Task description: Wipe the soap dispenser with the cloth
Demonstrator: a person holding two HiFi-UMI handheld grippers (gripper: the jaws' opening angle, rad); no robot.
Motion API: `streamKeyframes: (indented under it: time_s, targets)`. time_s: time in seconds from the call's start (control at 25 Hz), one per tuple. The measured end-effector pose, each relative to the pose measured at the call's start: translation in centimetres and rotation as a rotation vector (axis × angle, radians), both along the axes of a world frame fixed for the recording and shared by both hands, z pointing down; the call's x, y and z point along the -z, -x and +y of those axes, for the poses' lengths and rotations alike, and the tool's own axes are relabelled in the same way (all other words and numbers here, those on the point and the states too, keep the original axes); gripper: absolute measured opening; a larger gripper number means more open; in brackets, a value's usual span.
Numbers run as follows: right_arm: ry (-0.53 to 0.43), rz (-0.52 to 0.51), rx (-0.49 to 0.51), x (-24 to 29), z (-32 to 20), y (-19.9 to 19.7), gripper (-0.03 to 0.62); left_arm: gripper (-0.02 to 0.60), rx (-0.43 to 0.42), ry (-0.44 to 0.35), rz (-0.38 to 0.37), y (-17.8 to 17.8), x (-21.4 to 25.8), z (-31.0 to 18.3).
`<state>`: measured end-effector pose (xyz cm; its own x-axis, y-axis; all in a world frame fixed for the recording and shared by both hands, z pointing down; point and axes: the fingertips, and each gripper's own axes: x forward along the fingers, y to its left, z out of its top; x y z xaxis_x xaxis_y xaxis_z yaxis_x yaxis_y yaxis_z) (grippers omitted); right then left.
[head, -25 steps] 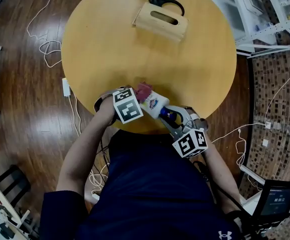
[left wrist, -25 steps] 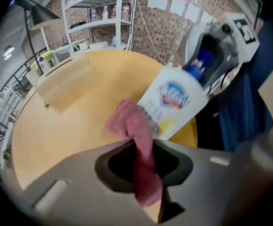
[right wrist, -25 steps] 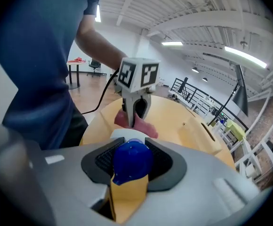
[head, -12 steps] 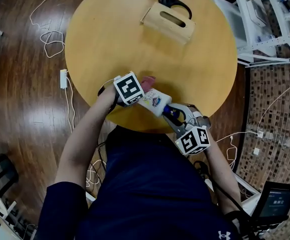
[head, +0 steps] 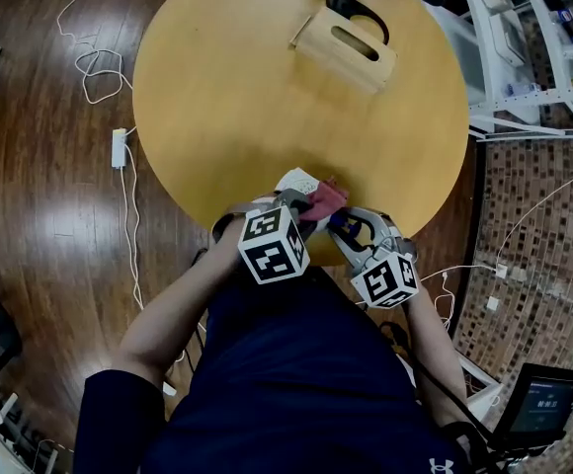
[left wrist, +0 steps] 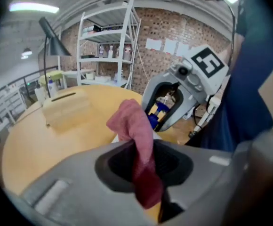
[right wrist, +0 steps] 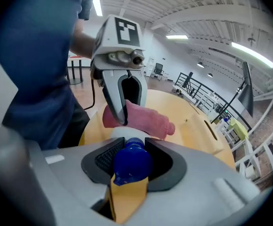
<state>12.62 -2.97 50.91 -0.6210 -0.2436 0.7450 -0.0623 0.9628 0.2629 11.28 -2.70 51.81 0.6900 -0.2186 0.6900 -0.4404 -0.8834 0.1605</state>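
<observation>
In the head view, the white soap dispenser (head: 296,182) lies tilted over the near edge of the round wooden table (head: 227,97), mostly hidden by the cloth and grippers. My right gripper (head: 341,227) is shut on its blue pump head (right wrist: 129,161). My left gripper (head: 306,215) is shut on the pink cloth (head: 324,201), which rests against the dispenser close to the pump. In the left gripper view the cloth (left wrist: 136,140) hangs between the jaws, with the right gripper (left wrist: 164,109) just beyond. In the right gripper view the cloth (right wrist: 143,119) drapes over the white body (right wrist: 122,132).
A wooden box (head: 344,45) with a slot and a black handle stands at the table's far side. White cables (head: 94,77) and a power strip (head: 119,148) lie on the wood floor at left. White shelving (head: 524,57) stands at right.
My left gripper has drawn the cloth along the dispenser toward the pump end, moving right and nearer to me, and has turned. The right gripper has held the dispenser almost still.
</observation>
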Motion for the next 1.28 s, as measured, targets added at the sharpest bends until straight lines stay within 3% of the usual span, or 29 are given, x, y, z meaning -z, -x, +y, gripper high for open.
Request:
streamKeyframes:
  time_s: [0.08, 0.16, 0.24, 0.32, 0.4, 0.56, 0.72, 0.84, 0.96, 1.0, 1.16, 1.2, 1.28]
  targets:
    - [0.009, 0.016, -0.014, -0.3, 0.1, -0.4, 0.140, 0.091, 0.054, -0.023, 0.003, 0.4, -1.4, -0.2]
    - [0.023, 0.015, -0.039, -0.4, 0.3, -0.8, 0.140, 0.091, 0.151, 0.038, 0.010, 2.1, -3.5, -0.9]
    - [0.042, -0.006, -0.075, -0.3, 0.2, -0.8, 0.140, 0.091, 0.232, 0.095, -0.041, 4.5, -6.0, -1.7]
    - [0.062, -0.025, -0.108, -0.1, -0.1, -0.7, 0.140, 0.091, 0.278, 0.132, -0.123, 7.0, -8.7, -2.1]
    - [0.080, -0.036, -0.132, -0.1, -0.2, -0.6, 0.140, 0.089, 0.310, 0.163, -0.157, 8.5, -10.4, -2.0]
    - [0.150, -0.091, -0.195, -0.5, -0.2, -0.7, 0.140, 0.087, 0.352, 0.132, -0.063, 7.4, -7.7, -1.7]
    - [0.247, -0.149, -0.289, -0.5, -0.5, -0.7, 0.140, 0.089, 0.274, -0.013, 0.057, 2.5, -1.3, -0.5]
    - [0.305, -0.170, -0.361, -0.7, -0.9, -1.0, 0.140, 0.087, 0.226, -0.109, 0.089, 0.7, 0.1, -0.2]
    - [0.331, -0.181, -0.394, -1.0, -1.1, -1.3, 0.140, 0.094, 0.272, -0.024, 0.169, 1.5, -1.3, -0.9]
    - [0.340, -0.189, -0.404, -1.1, -1.2, -1.5, 0.140, 0.094, 0.299, -0.001, 0.146, 2.4, -2.2, -1.4]
    - [0.384, -0.222, -0.453, -1.5, -1.5, -2.1, 0.140, 0.094, 0.325, -0.020, -0.152, 7.2, -7.2, -2.8]
    - [0.393, -0.229, -0.460, -1.5, -1.6, -2.1, 0.140, 0.094, 0.326, -0.009, -0.172, 7.8, -7.6, -2.8]
    - [0.422, -0.248, -0.480, -1.4, -1.7, -2.2, 0.140, 0.092, 0.311, 0.000, -0.133, 7.5, -6.2, -2.5]
